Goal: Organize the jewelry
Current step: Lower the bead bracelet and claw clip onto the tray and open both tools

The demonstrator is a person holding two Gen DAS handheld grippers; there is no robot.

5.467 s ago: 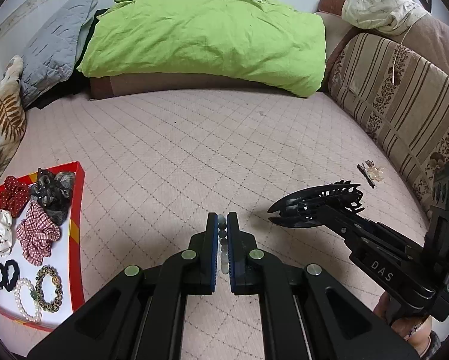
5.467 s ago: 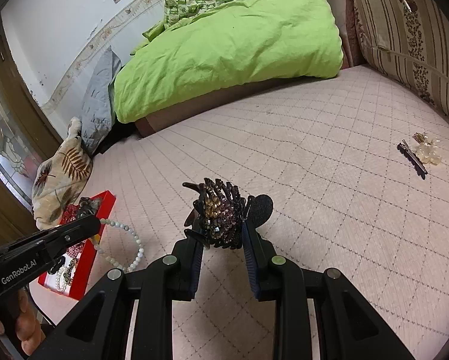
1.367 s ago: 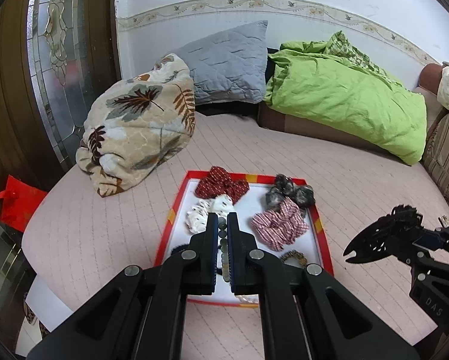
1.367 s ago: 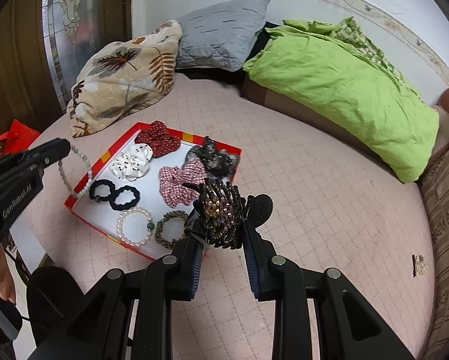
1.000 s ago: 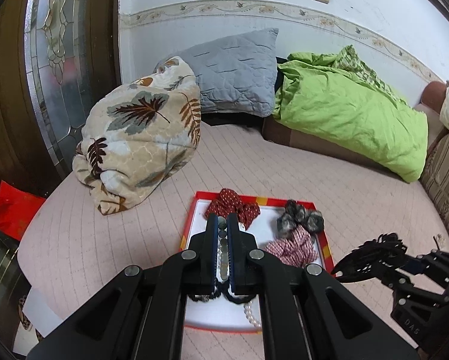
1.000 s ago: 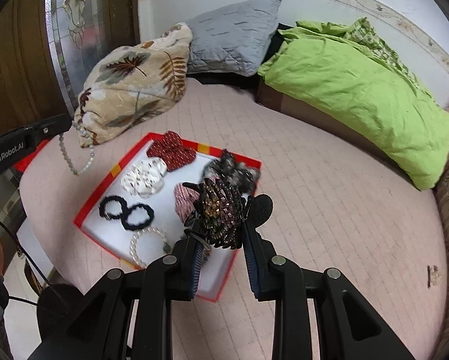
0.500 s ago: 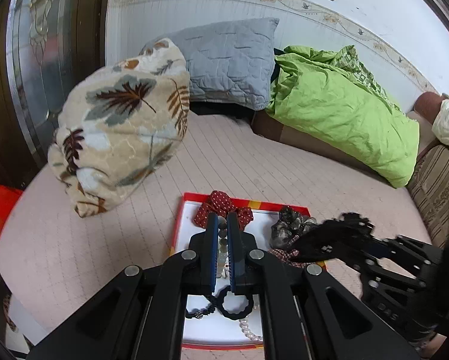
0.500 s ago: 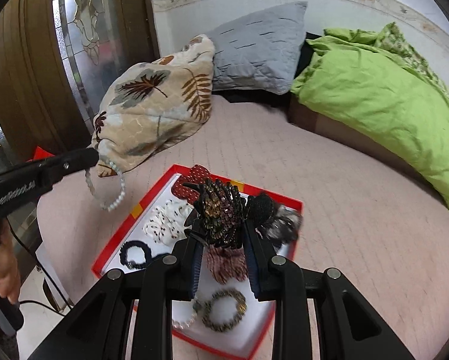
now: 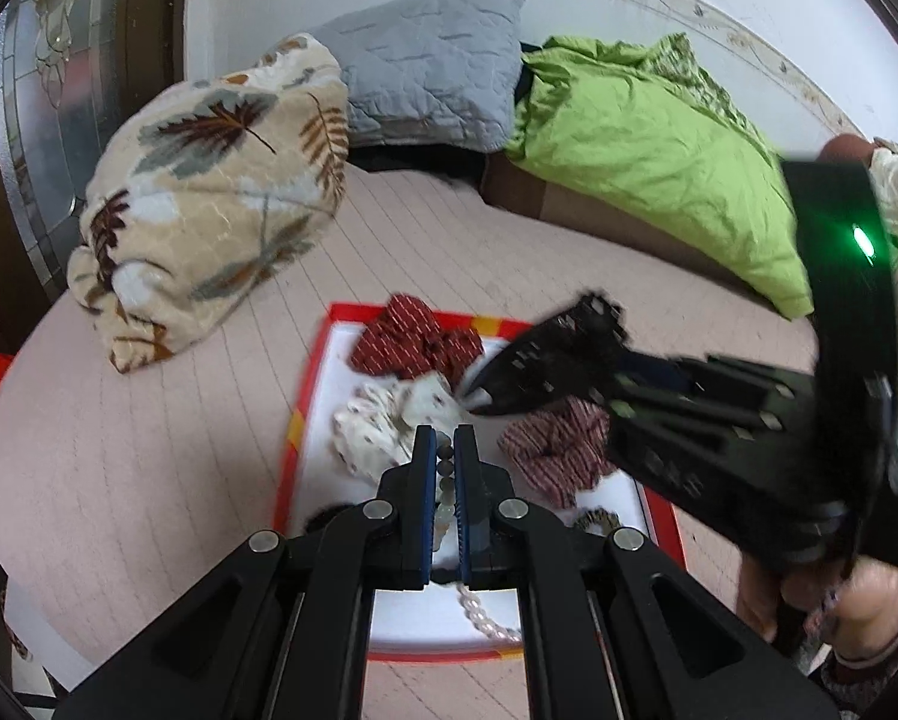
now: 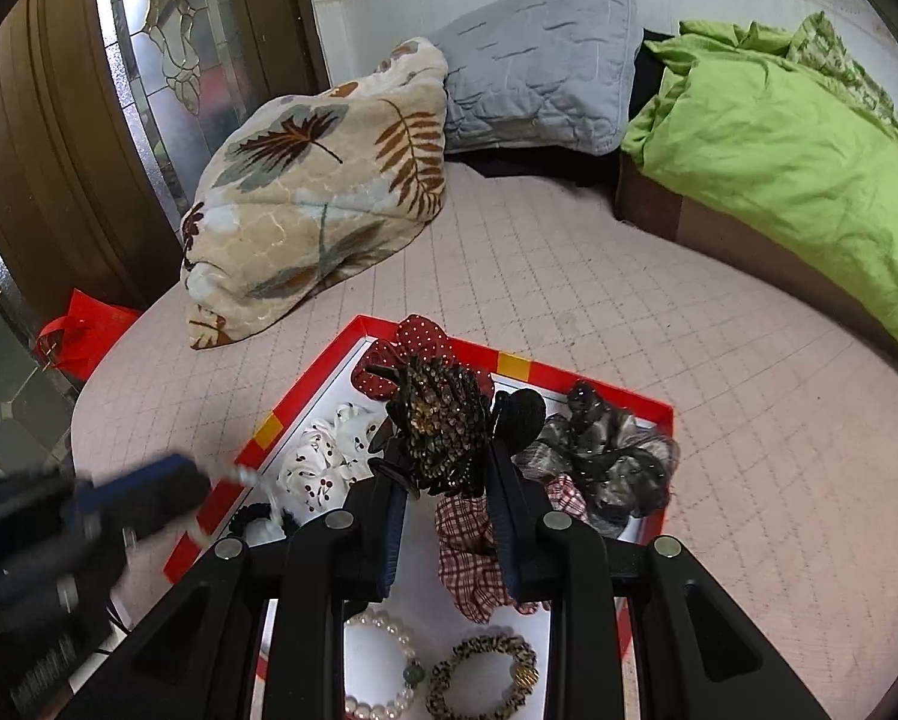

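Jewelry rides over the red tray [image 10: 593, 385] for sorting: left claw [image 9: 443, 450] pinches a bead bracelet [image 9: 446, 483], right claw [image 10: 446, 456] clamps a rhinestone hair claw clip [image 10: 443, 420].

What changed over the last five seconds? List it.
Both claws travelled from the bare bed over the red-rimmed white tray. The left claw still clamps the pale bead bracelet; the right claw still clamps the rhinestone-studded black hair clip. Nothing released; tray contents unchanged.
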